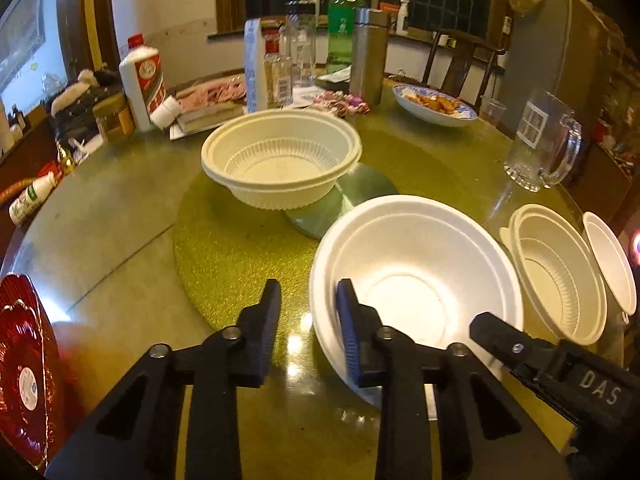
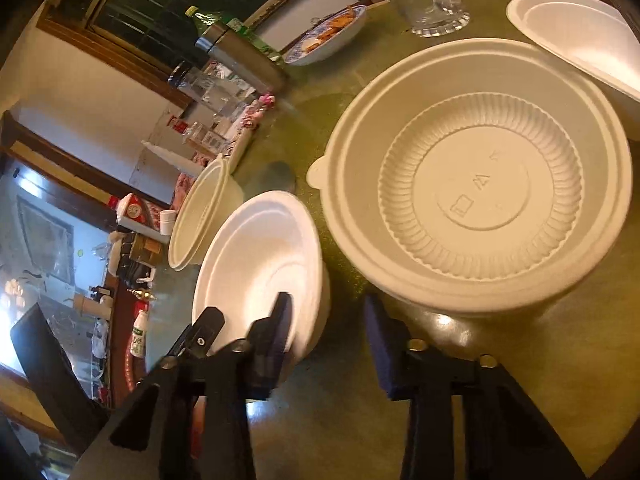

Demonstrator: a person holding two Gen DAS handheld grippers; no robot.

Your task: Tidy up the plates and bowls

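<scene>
Starting far left: got a glossy red ribbed plate (image 1: 24, 380) with a sticker on it, well apart from both tongs. Next over, sitting mid-table on a flat metal turntable disc (image 1: 360, 188), a cream ribbed plastic bowl (image 1: 280, 160), looks like two nested going by the doubled rim, nothing inside. Then the bit worth caring about: a plain white foam bowl (image 1: 416, 280), upright on the green glittery round mat (image 1: 224, 248), empty, round so no long axis to fuss over, only the rim. Left gripper (image 1: 310, 320) straddling that rim on the bowl's left side, blue pad inside near the wall, other pad outside with mat visible in the gap, so not clamped, reading as open. Right gripper (image 2: 332, 336) doing the same on the opposite side, one blurry finger over the inside, the other outside and clear of the rim, also open. So equally near for both hands, bowl dead between them; guessing a two-handed pinch and lift next, probably toward a stack. Just beside it on the right, a second cream ribbed plastic bowl with a small tab (image 2: 476, 176), empty, embossed marks on the bottom. Beyond that, far right, another white foam bowl (image 2: 580, 36), looks tipped, can't tell against what. Further back: clear glass mug (image 1: 540, 148), seemingly empty, and a blue-and-white patterned dish (image 1: 436, 106) holding some orange-brown food.
</scene>
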